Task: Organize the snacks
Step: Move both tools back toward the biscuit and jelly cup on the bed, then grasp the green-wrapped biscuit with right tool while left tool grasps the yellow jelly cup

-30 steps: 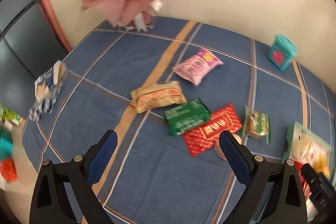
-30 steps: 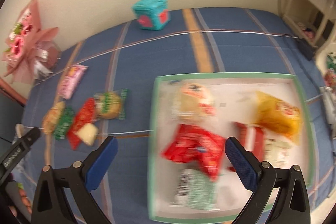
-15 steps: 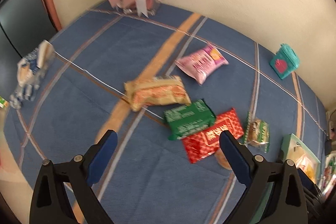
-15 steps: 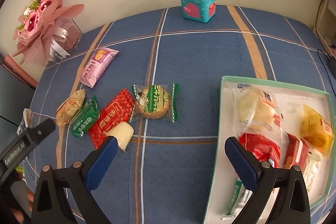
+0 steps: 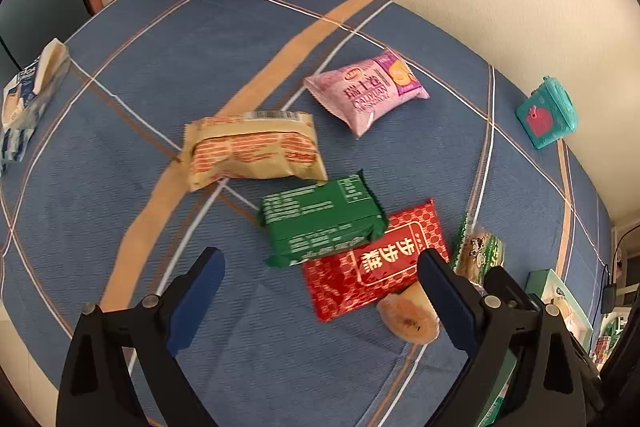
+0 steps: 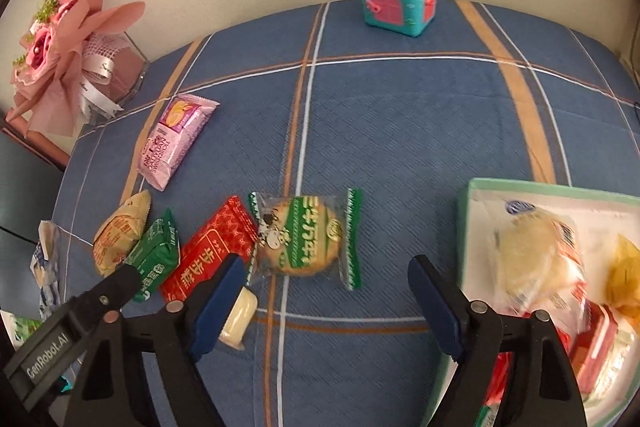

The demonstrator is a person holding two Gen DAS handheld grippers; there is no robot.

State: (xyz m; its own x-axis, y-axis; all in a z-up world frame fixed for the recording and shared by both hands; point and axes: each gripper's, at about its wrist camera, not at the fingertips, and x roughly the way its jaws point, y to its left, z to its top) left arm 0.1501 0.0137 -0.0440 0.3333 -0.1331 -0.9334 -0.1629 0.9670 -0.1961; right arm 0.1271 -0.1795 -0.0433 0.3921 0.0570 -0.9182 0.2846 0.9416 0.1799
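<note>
"GenRobot.AI" runs white along the black gripper body (image 6: 60,349) at lower left. The red packet (image 5: 374,259) shows 步步糕 in its framed panel. On the pink packet (image 5: 366,93), 瑞士卷 sits over "CAILIYUAN" (the smaller line beneath is unclear).

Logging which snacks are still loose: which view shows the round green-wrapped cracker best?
The right wrist view. The round green-wrapped cracker lies whole and unobstructed ahead of the open right claw. In the left wrist view only its upper part shows, at the picture's right side, cut off behind the left claw's right finger.
</note>
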